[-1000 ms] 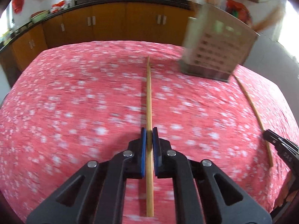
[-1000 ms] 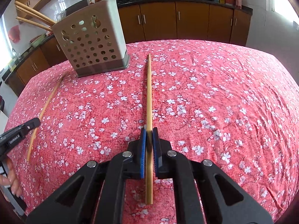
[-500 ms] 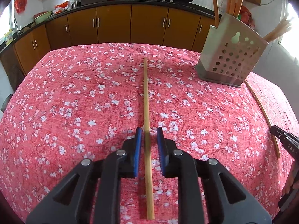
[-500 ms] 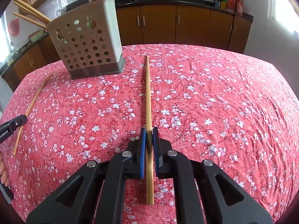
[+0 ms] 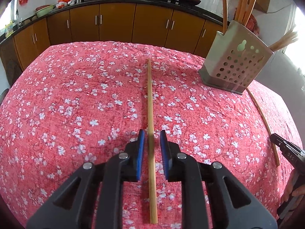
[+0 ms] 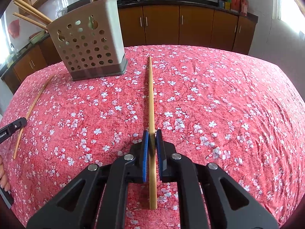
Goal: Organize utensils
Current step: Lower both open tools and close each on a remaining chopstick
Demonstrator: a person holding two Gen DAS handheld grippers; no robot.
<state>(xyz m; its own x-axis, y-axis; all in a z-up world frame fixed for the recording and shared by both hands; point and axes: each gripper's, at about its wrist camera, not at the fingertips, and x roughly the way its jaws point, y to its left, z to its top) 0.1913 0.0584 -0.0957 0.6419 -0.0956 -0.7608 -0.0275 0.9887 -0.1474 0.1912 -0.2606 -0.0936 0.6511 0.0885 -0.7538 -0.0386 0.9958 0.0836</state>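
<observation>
Now the left gripper (image 5: 151, 140) sits released around a long bamboo chopstick (image 5: 150, 103), pads apart from it. Meanwhile the right gripper (image 6: 152, 139) is clenched on another bamboo chopstick (image 6: 151, 95), the perforated grey plastic utensil holder (image 6: 89, 45) near the red floral tablecloth's (image 6: 228, 105) far edge.

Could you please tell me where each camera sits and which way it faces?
Left wrist: on the left gripper, looking forward over the floral tablecloth along a chopstick between its open fingers.
Right wrist: on the right gripper, facing likewise, its fingers shut on another chopstick.
Shared: the perforated holder, the kitchen cabinets, and each other's gripper at the edge.
</observation>
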